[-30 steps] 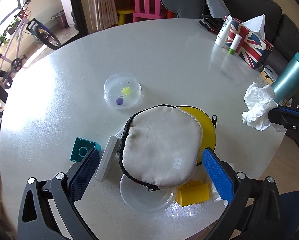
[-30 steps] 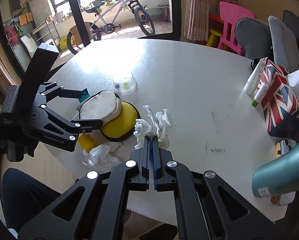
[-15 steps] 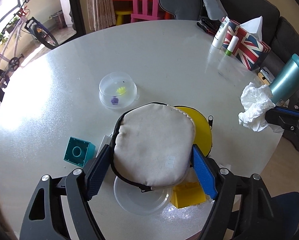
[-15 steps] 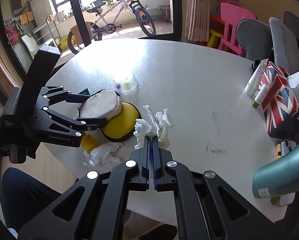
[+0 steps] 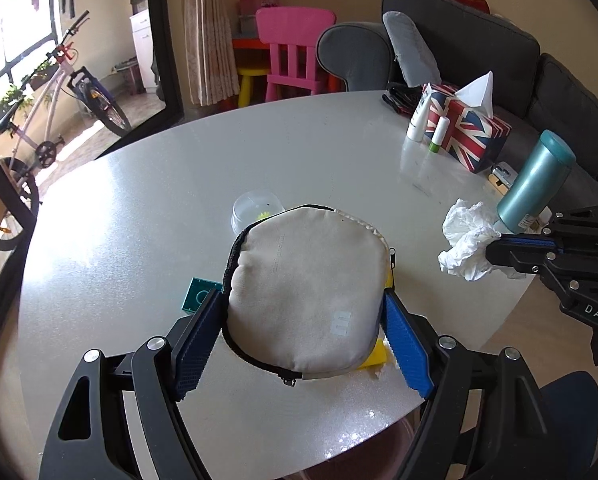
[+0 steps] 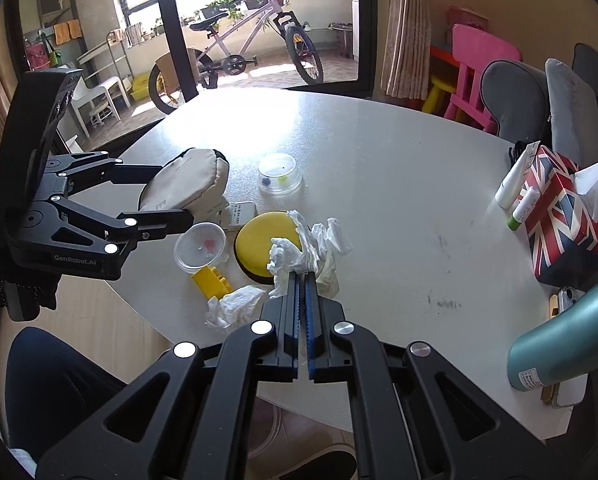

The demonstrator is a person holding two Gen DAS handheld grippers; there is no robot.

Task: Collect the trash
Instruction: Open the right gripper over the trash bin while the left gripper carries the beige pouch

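Observation:
My left gripper (image 5: 301, 296) is shut on a beige zip pouch (image 5: 311, 280), its blue pads pressing both sides. In the right wrist view the left gripper (image 6: 175, 194) holds that pouch (image 6: 187, 180) above the round white table (image 6: 399, 168). My right gripper (image 6: 299, 276) is shut on a crumpled white tissue (image 6: 311, 244), held over the table's near edge. From the left wrist view, the right gripper (image 5: 491, 246) and its tissue (image 5: 467, 240) are at the right. A second crumpled tissue (image 6: 235, 304) lies at the table edge.
On the table lie a yellow round case (image 6: 263, 236), a yellow block (image 6: 211, 280), a clear lid (image 6: 199, 246), a clear domed dish (image 6: 279, 174) and a teal block (image 5: 197, 300). At the right are a flag-patterned tissue box (image 6: 563, 208) and a teal flask (image 5: 535, 184).
The left jaws closed onto the beige pouch and lifted it off the yellow case. The right gripper keeps its tissue and has shifted only slightly.

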